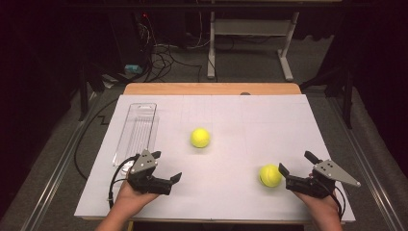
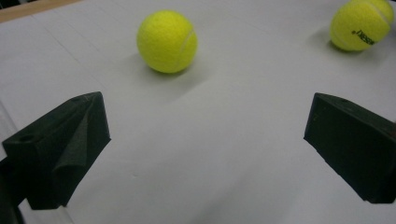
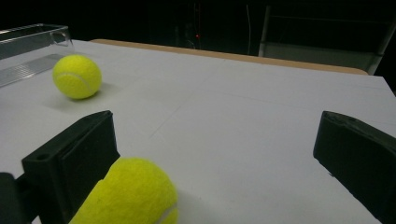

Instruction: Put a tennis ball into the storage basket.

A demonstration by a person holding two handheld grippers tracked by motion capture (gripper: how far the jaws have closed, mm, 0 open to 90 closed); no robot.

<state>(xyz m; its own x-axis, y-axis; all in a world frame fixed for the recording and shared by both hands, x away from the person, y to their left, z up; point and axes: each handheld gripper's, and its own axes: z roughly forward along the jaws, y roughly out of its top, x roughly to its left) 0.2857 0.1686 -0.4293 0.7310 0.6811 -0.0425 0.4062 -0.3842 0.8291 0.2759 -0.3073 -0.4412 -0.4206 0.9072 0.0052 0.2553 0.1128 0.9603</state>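
The work looks to be only at its beginning: both tennis balls are lying free on the white table sheet (image 1: pixel 231 139), and the clear tray (image 1: pixel 137 130) at the far left is holding nothing yet. The right gripper (image 1: pixel 293 168) is standing with its jaws wide apart, and the near ball (image 1: pixel 270 175) is sitting just beside its left jaw, not yet between them. The left gripper (image 1: pixel 166 166) is also spread wide over bare sheet, facing the far ball (image 1: pixel 200 137) in the middle, so both picks and any placing are still waiting, I think.
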